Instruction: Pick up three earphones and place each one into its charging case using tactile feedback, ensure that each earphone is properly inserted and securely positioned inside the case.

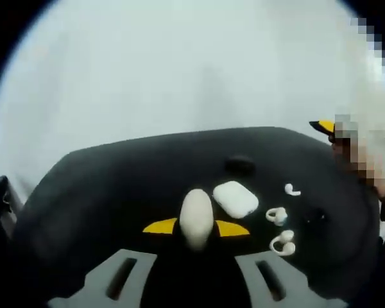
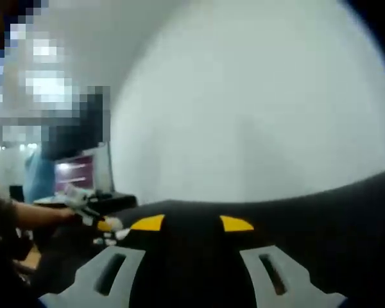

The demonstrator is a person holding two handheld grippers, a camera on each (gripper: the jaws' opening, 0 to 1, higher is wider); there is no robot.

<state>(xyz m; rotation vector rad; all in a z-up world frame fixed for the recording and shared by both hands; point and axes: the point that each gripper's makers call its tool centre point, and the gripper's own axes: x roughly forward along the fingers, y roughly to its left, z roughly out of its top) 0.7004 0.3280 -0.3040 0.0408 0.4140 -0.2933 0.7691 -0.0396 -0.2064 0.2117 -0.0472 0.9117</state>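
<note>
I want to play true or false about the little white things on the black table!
1. The left tongs hold a white egg-shaped case. True.
2. The white rounded closed case sits on a red table. False: the black table.
3. Three small white earphones lie beside that closed case. True.
4. The right tongs grip an earphone. False: they are open and empty.

The desk (image 1: 115,186) is matt black, smooth-looking. On it a charging case (image 1: 235,198) looks like smooth white plastic with a soft sheen; just beside it, three earphones (image 1: 282,243) look like the same white plastic. An oval white case (image 1: 196,217) near the charging case appears matt.
</note>
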